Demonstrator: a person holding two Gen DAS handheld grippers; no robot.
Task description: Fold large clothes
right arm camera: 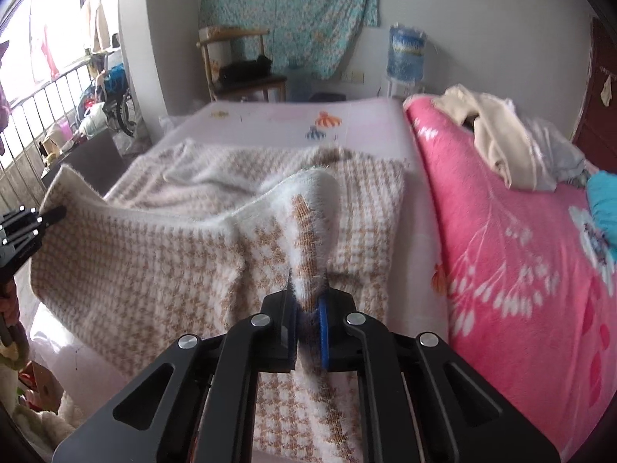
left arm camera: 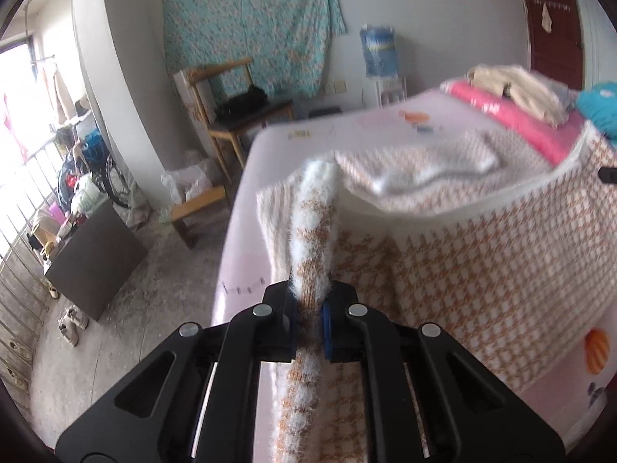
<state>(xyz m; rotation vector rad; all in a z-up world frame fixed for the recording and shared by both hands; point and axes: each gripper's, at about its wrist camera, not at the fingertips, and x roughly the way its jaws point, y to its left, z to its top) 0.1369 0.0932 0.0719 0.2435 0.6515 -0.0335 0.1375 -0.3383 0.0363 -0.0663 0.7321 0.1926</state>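
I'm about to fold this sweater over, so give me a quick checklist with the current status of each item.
1. Left claw gripping sweater edge: ok, fabric pinched between the pads.
2. Right claw gripping: ok, shut on fabric.
3. Held edge raised off the bed: ok, it hangs between both claws.
4. Far half lying flat: not ok, rumpled.
5. Landing area free: ok, the pink blanket lies alongside.
6. Both corners level: cannot tell.

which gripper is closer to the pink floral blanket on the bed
Right. The right gripper, clamping the houndstooth sweater, sits just beside the pink floral blanket. The left gripper holds the sweater's far edge, away from it.
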